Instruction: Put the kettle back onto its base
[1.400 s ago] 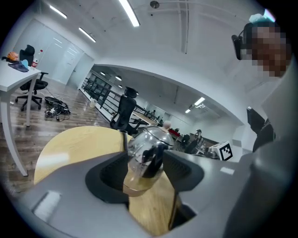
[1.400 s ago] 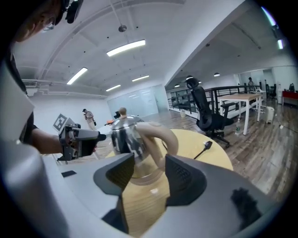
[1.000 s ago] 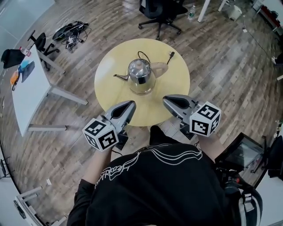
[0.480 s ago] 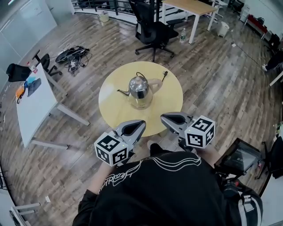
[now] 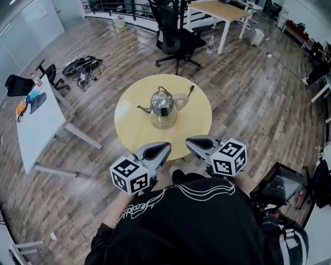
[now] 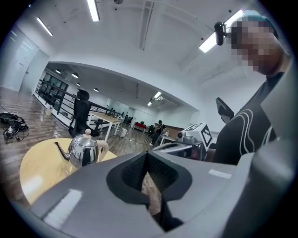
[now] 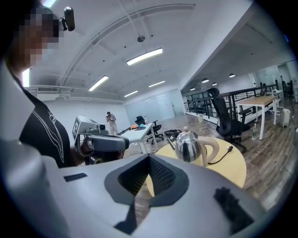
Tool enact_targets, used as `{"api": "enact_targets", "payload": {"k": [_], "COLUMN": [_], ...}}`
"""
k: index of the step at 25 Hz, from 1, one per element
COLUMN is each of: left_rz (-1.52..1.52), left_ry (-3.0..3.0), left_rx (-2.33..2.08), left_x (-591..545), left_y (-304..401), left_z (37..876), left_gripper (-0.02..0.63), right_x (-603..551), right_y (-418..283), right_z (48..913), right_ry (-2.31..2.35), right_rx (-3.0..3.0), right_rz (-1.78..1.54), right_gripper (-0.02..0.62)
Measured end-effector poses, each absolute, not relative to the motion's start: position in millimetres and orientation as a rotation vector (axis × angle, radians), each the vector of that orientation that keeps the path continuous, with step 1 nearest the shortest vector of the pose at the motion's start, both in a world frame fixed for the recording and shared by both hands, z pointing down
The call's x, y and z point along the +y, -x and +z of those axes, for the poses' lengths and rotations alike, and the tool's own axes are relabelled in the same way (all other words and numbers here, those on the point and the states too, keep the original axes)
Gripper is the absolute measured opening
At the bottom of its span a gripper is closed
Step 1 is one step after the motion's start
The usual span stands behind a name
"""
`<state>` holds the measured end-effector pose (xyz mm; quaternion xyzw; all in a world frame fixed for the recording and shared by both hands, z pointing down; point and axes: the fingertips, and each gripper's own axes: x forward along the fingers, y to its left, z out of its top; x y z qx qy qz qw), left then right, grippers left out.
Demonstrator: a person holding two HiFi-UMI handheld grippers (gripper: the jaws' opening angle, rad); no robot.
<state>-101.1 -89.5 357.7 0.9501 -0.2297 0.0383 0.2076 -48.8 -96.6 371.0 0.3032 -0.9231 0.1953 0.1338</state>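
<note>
A steel kettle point(image 5: 162, 105) with a beige handle and knob stands upright on its round base point(image 5: 163, 123) in the middle of the round yellow table point(image 5: 132, 129). The base's black cord and plug point(image 5: 191, 89) lie at the table's far right. My left gripper point(image 5: 166, 147) and right gripper point(image 5: 189, 141) hover side by side at the table's near edge, well short of the kettle, both shut and empty. The kettle point(image 6: 86, 149) shows to the left of the shut jaws in the left gripper view. In the right gripper view the kettle point(image 7: 186, 145) is ahead and to the right.
A white table point(image 5: 39, 121) stands to the left, with a tangle of cables point(image 5: 83, 64) on the wooden floor beyond it. Behind the round table are a black office chair point(image 5: 176, 41) and a wooden desk point(image 5: 217, 8). A dark case point(image 5: 279, 183) sits at my right.
Both grippers have drawn back from over the table to its near edge, toward my body. The head view now takes in more of the room. The kettle has not moved.
</note>
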Motion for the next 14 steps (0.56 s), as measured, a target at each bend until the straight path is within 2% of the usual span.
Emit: {"api": "enact_targets", "payload": {"k": [14], "left_rz": [-0.004], "left_ry": [-2.627], "left_rx": [-0.504], "left_x": [-85.0], "left_y": [77.6], "left_z": [350.7], "left_gripper": [0.005], "right_x": [-87.5], "right_y": [28.9], "right_z": [373.9], "right_ry": [-0.903], "right_rx": [-2.659], "right_rz": [0.609], "right_gripper": [0.006]}}
